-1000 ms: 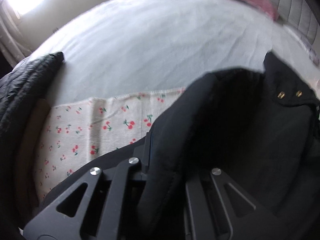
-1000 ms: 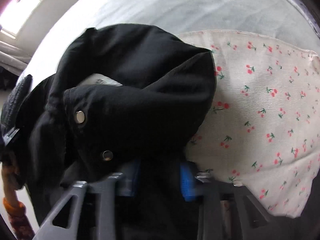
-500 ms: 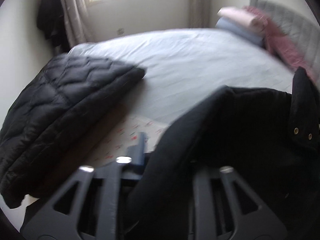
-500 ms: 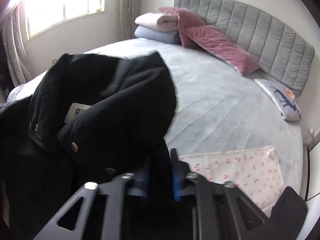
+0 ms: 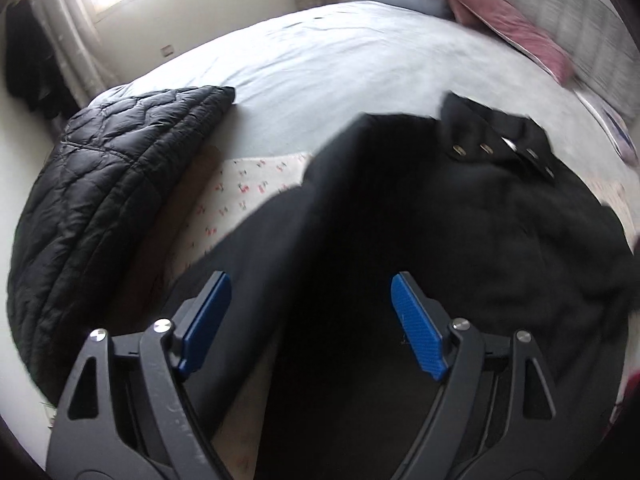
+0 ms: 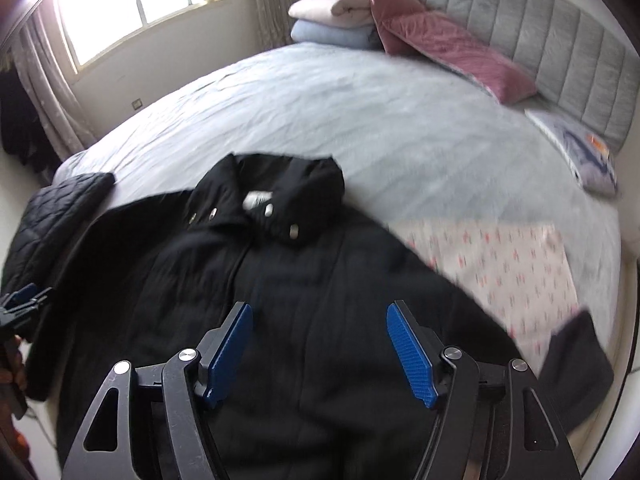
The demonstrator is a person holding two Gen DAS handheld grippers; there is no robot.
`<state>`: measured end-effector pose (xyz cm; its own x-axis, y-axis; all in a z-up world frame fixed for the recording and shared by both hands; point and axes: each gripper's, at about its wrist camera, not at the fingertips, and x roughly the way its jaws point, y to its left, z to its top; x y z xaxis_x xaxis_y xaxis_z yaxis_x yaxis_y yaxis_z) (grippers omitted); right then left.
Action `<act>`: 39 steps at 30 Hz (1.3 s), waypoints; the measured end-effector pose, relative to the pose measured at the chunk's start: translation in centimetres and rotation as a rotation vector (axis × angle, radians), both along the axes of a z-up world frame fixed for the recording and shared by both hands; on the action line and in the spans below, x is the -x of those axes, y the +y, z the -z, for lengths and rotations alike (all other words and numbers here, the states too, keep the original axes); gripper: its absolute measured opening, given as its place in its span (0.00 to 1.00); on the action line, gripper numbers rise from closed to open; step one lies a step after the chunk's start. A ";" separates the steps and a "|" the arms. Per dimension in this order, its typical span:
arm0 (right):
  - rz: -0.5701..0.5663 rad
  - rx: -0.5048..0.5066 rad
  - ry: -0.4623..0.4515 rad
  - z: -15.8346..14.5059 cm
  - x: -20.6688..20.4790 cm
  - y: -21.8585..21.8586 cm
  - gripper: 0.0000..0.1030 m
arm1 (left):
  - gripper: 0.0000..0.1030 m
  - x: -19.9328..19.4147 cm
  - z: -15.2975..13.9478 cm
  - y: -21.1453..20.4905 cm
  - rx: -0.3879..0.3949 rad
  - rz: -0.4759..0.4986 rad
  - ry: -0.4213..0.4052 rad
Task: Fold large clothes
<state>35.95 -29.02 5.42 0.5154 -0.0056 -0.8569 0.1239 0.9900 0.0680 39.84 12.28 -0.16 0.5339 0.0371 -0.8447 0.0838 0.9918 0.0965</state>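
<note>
A large black coat [image 6: 288, 276] lies spread on the grey bed, collar with metal snaps [image 6: 280, 204] toward the headboard. In the left wrist view the same black coat [image 5: 460, 232] fills the lower right. My left gripper [image 5: 310, 320] hovers above it with its jaws opening wide; no cloth is pinched between the blue pads [image 5: 418, 328]. My right gripper [image 6: 318, 344] hangs over the coat's front, jaws also opening, nothing gripped. The left gripper's tip [image 6: 24, 300] shows at the right wrist view's left edge.
A folded black quilted jacket [image 5: 108, 200] lies at the bed's left edge. A cherry-print cloth [image 6: 512, 264] sits under and right of the coat. Folded blankets [image 6: 336, 24], pink pillows [image 6: 452, 52] and a grey headboard [image 6: 540, 28] are at the far end. The bedsheet [image 6: 360, 116] stretches beyond.
Both grippers have let go of the coat and opened. Both have risen and pulled back, so the coat now lies flat below them and far more of the bed shows.
</note>
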 end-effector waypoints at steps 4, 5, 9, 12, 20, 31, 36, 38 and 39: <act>-0.008 0.025 0.027 -1.4 5.3 -0.7 0.71 | 0.82 4.8 -2.6 0.8 0.004 0.046 -0.004; -0.013 0.035 0.031 -1.8 6.8 -0.7 0.72 | 0.84 6.1 -3.4 1.1 0.007 0.054 -0.008; -0.037 0.024 0.050 -2.3 12.5 -0.9 0.79 | 0.96 10.9 -5.6 2.3 0.022 0.082 -0.022; -0.059 0.009 0.065 -2.1 16.4 -0.8 0.82 | 0.97 14.3 -6.3 3.5 0.042 0.102 -0.005; -0.109 0.027 0.116 1.0 24.8 0.5 0.84 | 0.97 21.6 -4.4 6.3 0.005 0.136 0.052; -0.100 -0.077 0.130 6.4 32.0 -0.5 0.85 | 0.97 25.8 4.4 10.5 0.180 0.092 0.155; -0.014 -0.181 0.183 10.9 33.1 -2.7 0.86 | 0.97 26.1 7.8 11.5 0.293 0.092 0.184; 0.019 -0.227 0.194 12.7 33.3 -3.4 0.86 | 0.97 26.1 9.1 11.6 0.326 0.104 0.193; 0.028 -0.243 0.196 13.4 33.4 -3.6 0.86 | 0.96 26.1 9.3 11.6 0.336 0.106 0.196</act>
<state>2.54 -32.57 -7.95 0.3432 0.1994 -0.9178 0.1850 0.9437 0.2742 13.77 23.90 -9.50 0.3473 -0.3053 -0.8867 0.1722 0.9502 -0.2597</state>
